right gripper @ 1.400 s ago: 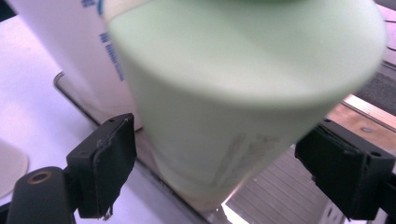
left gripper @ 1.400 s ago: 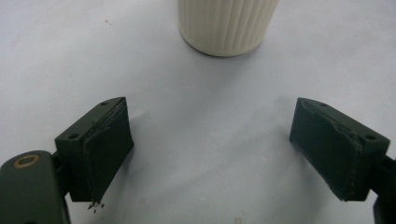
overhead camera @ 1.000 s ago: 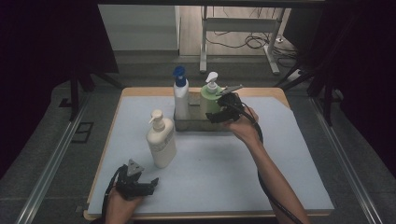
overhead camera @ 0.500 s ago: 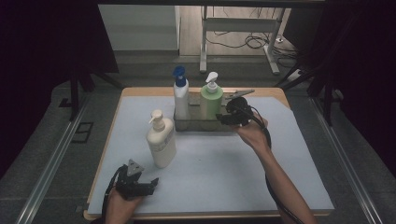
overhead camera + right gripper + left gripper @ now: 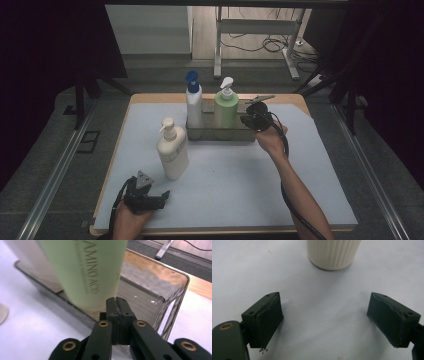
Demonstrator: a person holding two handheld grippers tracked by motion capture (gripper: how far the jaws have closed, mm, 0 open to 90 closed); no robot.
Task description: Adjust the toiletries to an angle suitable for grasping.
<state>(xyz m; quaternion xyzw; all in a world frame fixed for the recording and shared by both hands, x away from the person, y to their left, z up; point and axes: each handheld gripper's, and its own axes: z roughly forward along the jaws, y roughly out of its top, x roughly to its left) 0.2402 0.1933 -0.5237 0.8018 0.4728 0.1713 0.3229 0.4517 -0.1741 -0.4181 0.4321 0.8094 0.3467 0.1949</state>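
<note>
Right gripper [image 5: 251, 120], jaws clenched on nothing, sits at the right end of the clear tray [image 5: 220, 134], just beside the green bottle [image 5: 226, 106] standing in it with the blue-capped bottle [image 5: 193, 102]. Left gripper [image 5: 159, 196], jaws released, rests near the table's front edge; cream pump bottle [image 5: 172, 150] stands ahead of it, bare mat [image 5: 240, 180] between.

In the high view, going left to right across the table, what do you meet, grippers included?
Left gripper → cream pump bottle → white bottle with a blue cap → green pump bottle → right gripper, at the dark tray holding the last two bottles.
</note>
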